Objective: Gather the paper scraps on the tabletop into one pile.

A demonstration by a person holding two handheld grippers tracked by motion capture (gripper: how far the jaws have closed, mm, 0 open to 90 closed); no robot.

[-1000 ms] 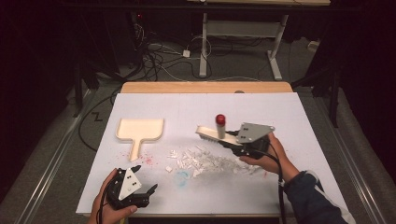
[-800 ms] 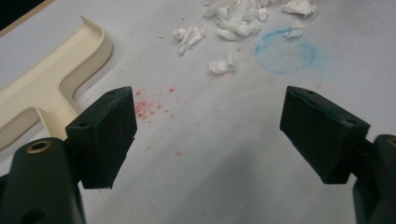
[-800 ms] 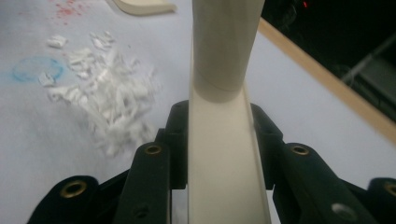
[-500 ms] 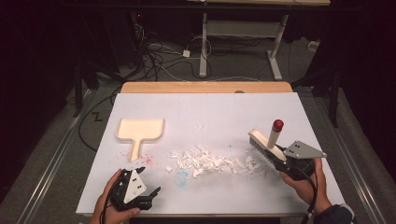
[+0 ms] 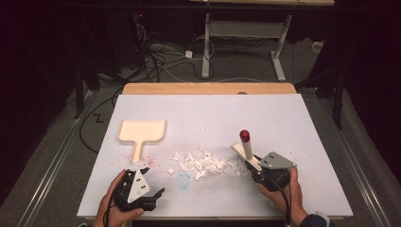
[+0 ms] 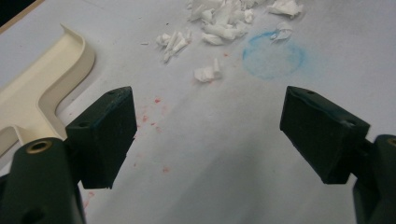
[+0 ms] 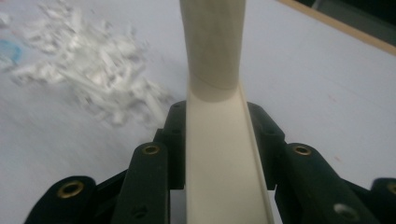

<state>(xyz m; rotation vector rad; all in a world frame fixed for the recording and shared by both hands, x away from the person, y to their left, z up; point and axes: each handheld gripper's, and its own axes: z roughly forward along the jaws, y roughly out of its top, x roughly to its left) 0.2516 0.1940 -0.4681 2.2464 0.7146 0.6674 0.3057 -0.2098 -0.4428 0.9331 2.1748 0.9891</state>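
— What changed on your side?

— My right tool has swung the brush back in: a second ago it was up near the middle of the surface, half a second ago out by the right edge, and now it sits at the right end of the paper scraps. Its jaws are pinched on the brush's cream handle. The bristles seem to touch the outermost scraps, though the blur in the right gripper view leaves me unsure.

— And the left?

— My left tool has barely moved. Its jaws are spread wide with nothing between them, low over the near left of the surface, just beside the handle of the dustpan, which has stayed put beyond it.

— So where does that leave us?

— I'd judge I'm lined up to sweep the scraps leftward toward the dustpan, which no tool is holding yet.
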